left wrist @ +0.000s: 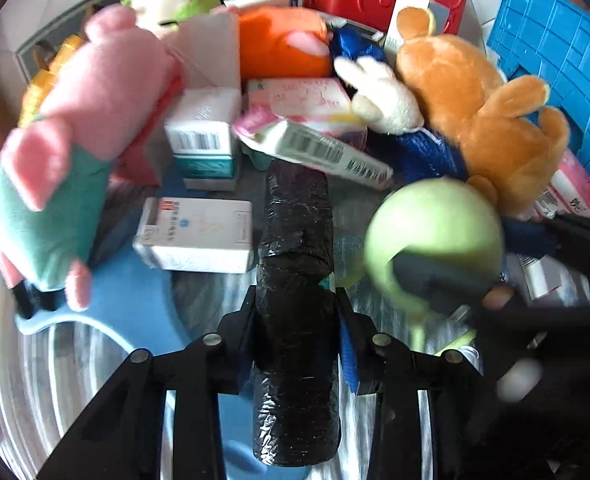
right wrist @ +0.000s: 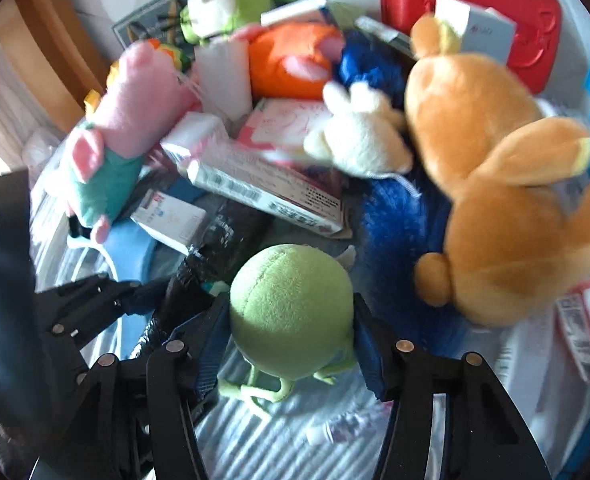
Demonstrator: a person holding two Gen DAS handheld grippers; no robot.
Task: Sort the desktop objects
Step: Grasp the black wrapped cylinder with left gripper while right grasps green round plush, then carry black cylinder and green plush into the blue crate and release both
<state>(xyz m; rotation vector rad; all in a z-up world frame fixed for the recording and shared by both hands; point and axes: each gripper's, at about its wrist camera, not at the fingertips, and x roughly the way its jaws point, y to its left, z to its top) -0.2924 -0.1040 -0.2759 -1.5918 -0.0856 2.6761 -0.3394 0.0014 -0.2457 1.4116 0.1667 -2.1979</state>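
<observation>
The left tool [left wrist: 297, 344] has its two fingers closed on a black roll of bags [left wrist: 295, 280], which stands up between them above the table [left wrist: 75, 360]; the pads press on both sides of the roll. The right tool [right wrist: 291, 344] is about half open around a green round plush toy [right wrist: 291, 312], and its blue pads seem to touch the toy on both sides, so it looks held, though lightly. Both things are at the near edge of a crowded pile: a pink pig plush [left wrist: 95, 92], an orange-brown bear plush [right wrist: 507, 184] and several white medicine boxes [left wrist: 199, 232] lie just behind. I judge three risks. The soft ball can squeeze out if the grip is weak. The smooth roll can slide down between the pads. The two tools are very near and can hit each other when lifting.
</observation>
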